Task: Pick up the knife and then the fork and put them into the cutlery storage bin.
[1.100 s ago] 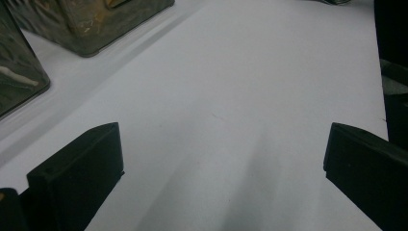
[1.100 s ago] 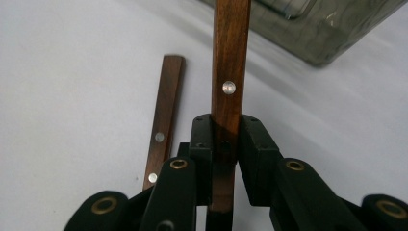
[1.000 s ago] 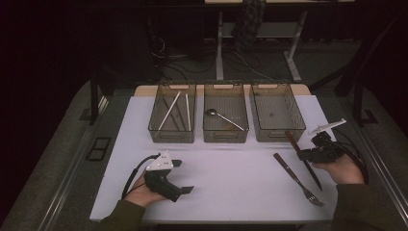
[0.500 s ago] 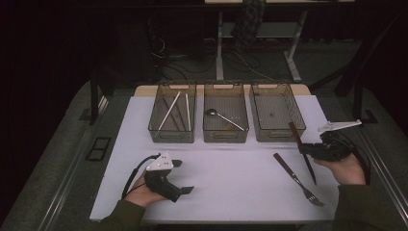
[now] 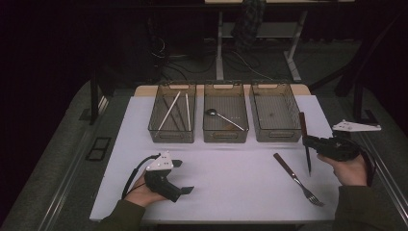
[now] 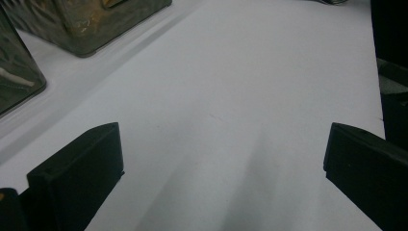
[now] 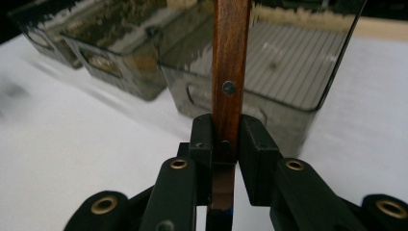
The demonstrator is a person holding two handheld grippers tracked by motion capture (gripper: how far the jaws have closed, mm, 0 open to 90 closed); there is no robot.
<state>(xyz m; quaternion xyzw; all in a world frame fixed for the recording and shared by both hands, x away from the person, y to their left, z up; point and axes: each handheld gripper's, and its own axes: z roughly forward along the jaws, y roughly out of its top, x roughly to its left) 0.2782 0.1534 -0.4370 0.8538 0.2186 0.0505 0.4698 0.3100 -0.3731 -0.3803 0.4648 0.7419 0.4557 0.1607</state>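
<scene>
Over the white table (image 5: 231, 168), right gripper (image 7: 226, 139) fingers (image 7: 202, 139) clamp the knife (image 7: 230, 72) handle.

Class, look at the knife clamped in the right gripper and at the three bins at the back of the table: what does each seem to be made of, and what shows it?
Brown-handled knife: the handle looks like polished wood, with reddish grain and a metal rivet; its dark blade is probably steel. The right gripper clamps it. Three smoky see-through bins: likely tinted hard plastic, glossy, with ribbed floors showing through.
</scene>
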